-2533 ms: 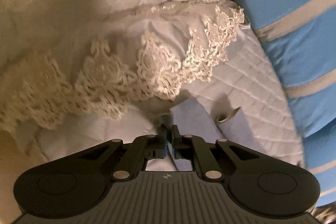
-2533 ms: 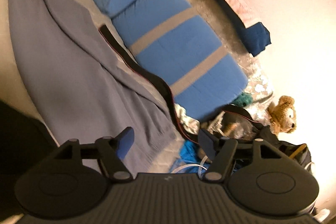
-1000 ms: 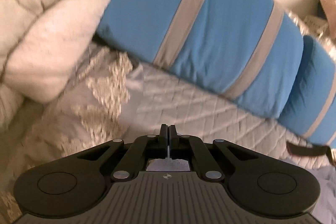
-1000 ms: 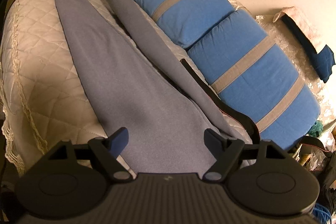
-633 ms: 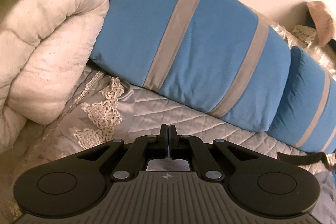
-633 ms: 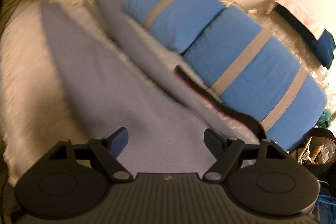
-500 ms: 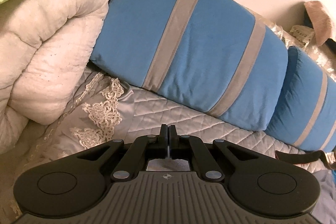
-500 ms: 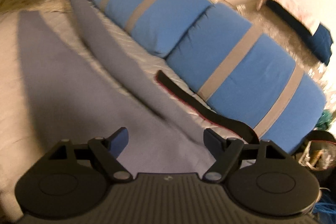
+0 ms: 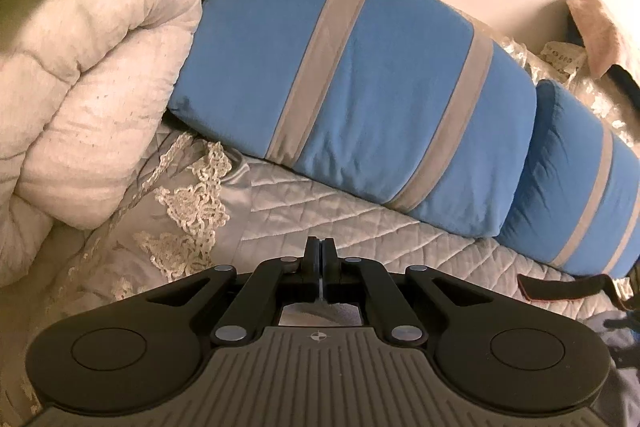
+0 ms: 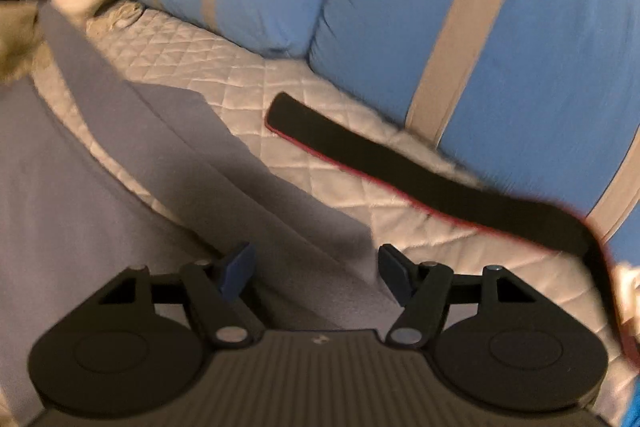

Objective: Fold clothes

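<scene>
A grey-blue garment (image 10: 192,147) lies spread on the quilted bed cover (image 10: 248,75). One strip of it rises toward the upper left. My right gripper (image 10: 317,269) hovers low over the garment's folded edge near the pillows. Its jaws are closing, with cloth lying between the blue fingers (image 10: 240,267), and the pads are not pressing it. My left gripper (image 9: 321,255) is shut above the bed cover (image 9: 340,219). A thin sliver of the grey garment (image 9: 320,311) is pinched between its fingers and shows just behind them. The right wrist view is blurred.
Two blue pillows with grey stripes (image 9: 360,87) line the wall side of the bed. A black strap with a red edge (image 10: 400,155) lies on the quilt in front of them. A bulky white duvet (image 9: 80,87) and lace trim (image 9: 192,203) sit at the left.
My right gripper has swung across the garment toward the pillows and the black strap, and its jaws have narrowed a little. My left gripper stays shut on the cloth, its view barely shifted.
</scene>
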